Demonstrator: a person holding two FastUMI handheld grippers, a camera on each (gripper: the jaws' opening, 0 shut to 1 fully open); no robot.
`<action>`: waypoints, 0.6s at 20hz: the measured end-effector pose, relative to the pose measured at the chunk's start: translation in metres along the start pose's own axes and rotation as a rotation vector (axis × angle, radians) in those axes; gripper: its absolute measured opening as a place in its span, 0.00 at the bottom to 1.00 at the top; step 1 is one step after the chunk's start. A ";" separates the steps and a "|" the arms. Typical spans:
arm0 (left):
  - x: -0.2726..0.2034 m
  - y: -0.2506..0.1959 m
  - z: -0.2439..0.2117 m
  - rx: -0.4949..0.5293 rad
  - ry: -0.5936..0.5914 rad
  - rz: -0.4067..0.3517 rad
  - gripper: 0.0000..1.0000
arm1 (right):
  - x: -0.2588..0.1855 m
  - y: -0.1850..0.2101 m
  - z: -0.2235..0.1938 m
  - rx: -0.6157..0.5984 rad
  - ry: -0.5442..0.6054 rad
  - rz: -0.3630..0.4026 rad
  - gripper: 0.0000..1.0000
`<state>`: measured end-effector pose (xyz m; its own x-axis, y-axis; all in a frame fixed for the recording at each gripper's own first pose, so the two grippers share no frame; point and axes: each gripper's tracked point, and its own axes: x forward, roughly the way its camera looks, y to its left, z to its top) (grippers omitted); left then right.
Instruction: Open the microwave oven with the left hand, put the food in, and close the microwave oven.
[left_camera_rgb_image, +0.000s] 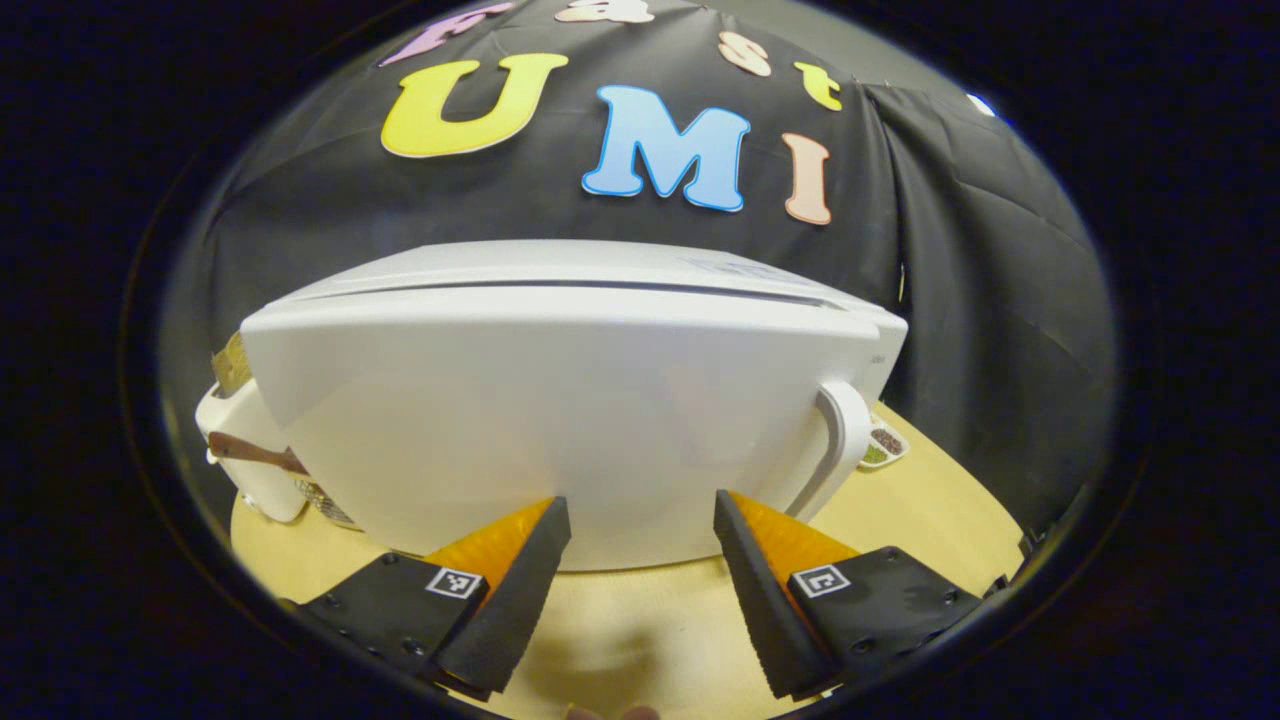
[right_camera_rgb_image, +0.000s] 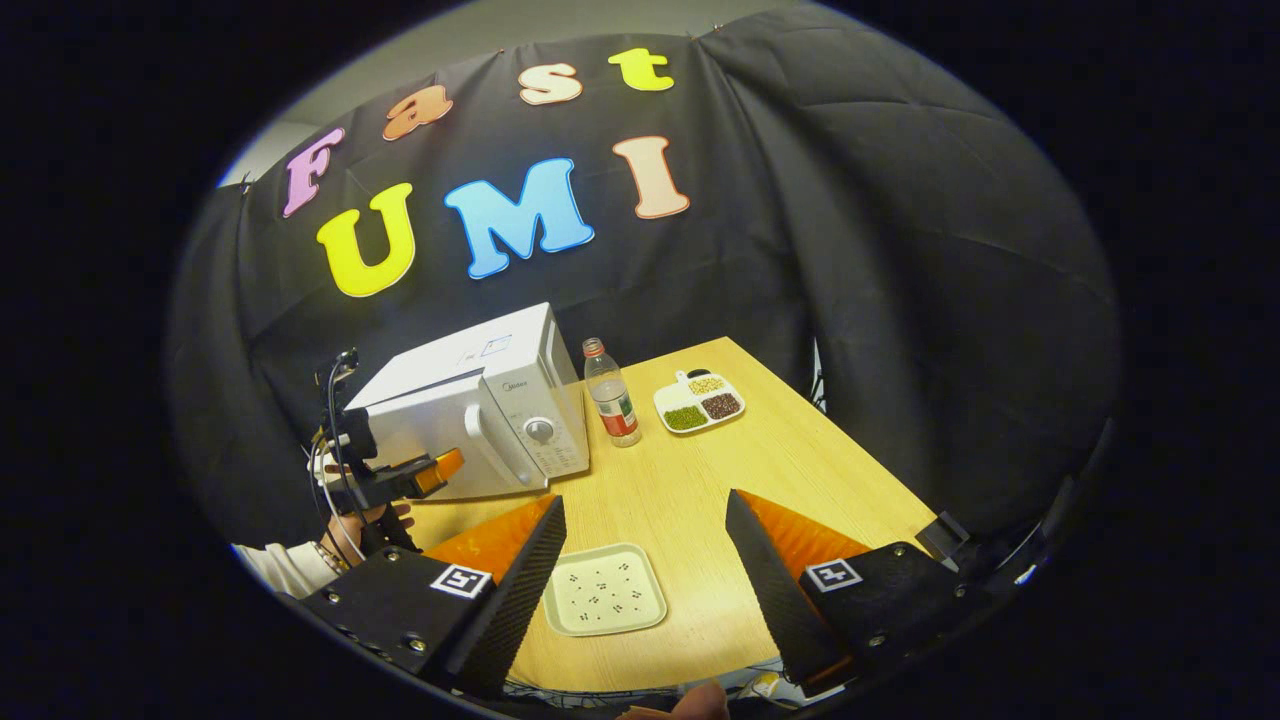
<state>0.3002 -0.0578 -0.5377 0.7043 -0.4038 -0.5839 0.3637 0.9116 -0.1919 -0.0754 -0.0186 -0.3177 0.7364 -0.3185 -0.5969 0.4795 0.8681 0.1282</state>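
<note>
The left gripper faces the microwave door head-on, jaws spread and holding nothing. The door fills the space just beyond the fingertips; contact cannot be confirmed. The door is smooth, white and closed, with a curved vertical handle at its right edge, well to the right of the jaws. A white appliance with a brown bar sits partly hidden behind the microwave's left side.

In the right gripper view, the right gripper hovers above the table, jaws released and empty. A square, pale plate with small dark specks lies on the wood-grain top between and just beyond the fingers; what the specks are is too small to tell. Farther off stand the microwave with a round dial, a clear plastic bottle beside it, and a divided dish of green, dark and yellowish grains. The left gripper, held by a hand, sits at the microwave's front.
</note>
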 end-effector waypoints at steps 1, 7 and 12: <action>0.002 -0.003 -0.008 -0.033 0.025 -0.011 0.96 | 0.000 0.001 -0.002 0.003 0.011 0.000 0.98; 0.012 -0.005 -0.013 -0.054 0.043 -0.013 0.94 | -0.012 0.005 0.001 -0.022 -0.001 0.006 0.98; 0.010 -0.012 -0.015 -0.065 0.094 -0.026 0.88 | -0.024 0.005 0.001 -0.033 -0.001 0.036 0.98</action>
<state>0.2935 -0.0717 -0.5536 0.6335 -0.4209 -0.6492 0.3381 0.9053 -0.2570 -0.0904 -0.0071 -0.3024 0.7534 -0.2877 -0.5913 0.4370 0.8909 0.1234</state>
